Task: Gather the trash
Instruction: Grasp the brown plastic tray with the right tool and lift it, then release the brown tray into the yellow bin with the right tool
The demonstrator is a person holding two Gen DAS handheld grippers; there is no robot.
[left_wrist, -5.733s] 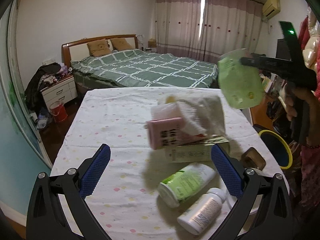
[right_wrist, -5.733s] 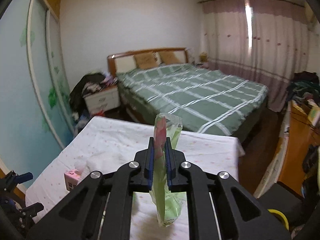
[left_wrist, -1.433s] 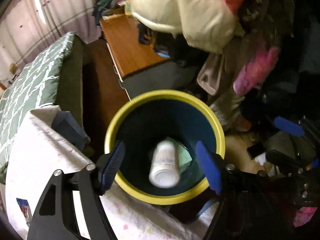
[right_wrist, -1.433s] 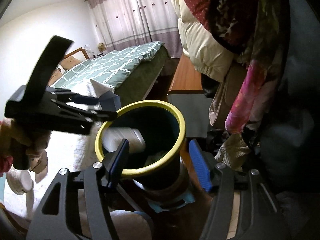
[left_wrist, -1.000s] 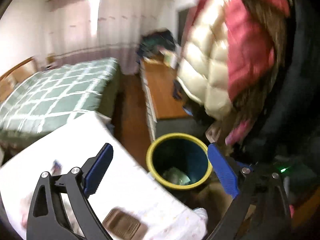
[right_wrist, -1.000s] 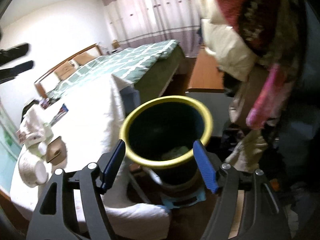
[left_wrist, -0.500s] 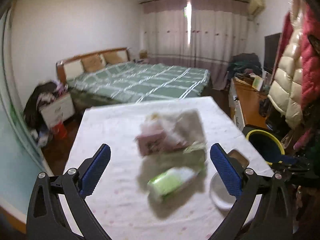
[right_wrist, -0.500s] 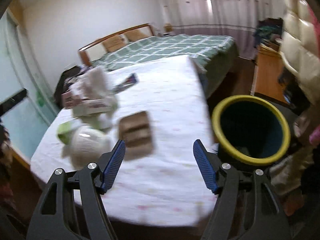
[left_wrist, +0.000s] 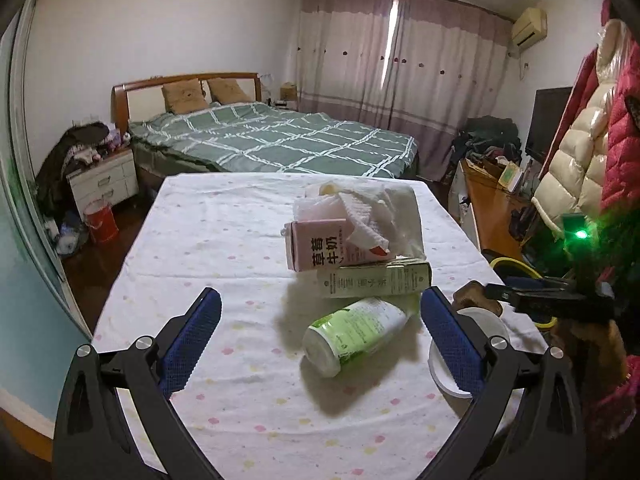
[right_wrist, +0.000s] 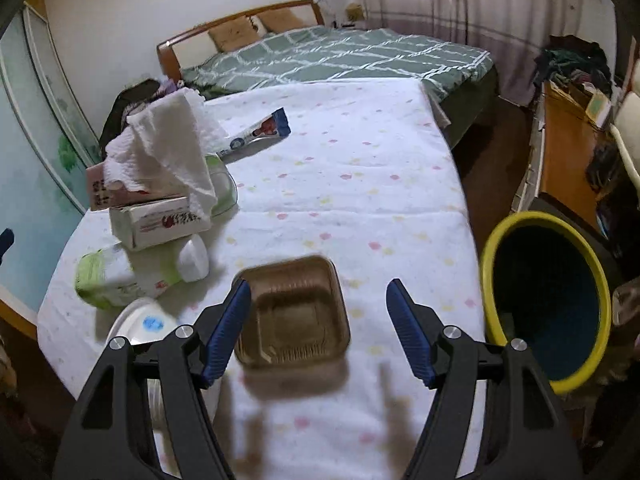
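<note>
My left gripper [left_wrist: 316, 336] is open and empty above the table, with a green and white bottle [left_wrist: 354, 334] lying between its fingers. Behind the bottle are a long carton [left_wrist: 374, 280], a pink milk carton [left_wrist: 320, 248] and a white paper towel [left_wrist: 372, 210]. My right gripper [right_wrist: 318, 326] is open and empty, hovering over a brown plastic tray [right_wrist: 294, 316]. The yellow-rimmed bin [right_wrist: 544, 296] stands on the floor to the right of the table. The right gripper also shows in the left wrist view [left_wrist: 548, 300].
A white bowl [left_wrist: 460, 354] sits at the table's near right corner, also seen in the right wrist view [right_wrist: 138, 328]. A blue and white wrapper [right_wrist: 256, 132] lies farther back. The bed [left_wrist: 272, 140] is behind the table, and a wooden desk [left_wrist: 492, 204] and hanging coats [left_wrist: 588, 152] are at the right.
Both grippers have swung back from the bin to the table. The white bottle left the left gripper and dropped into the bin. The right gripper now hovers over the brown tray.
</note>
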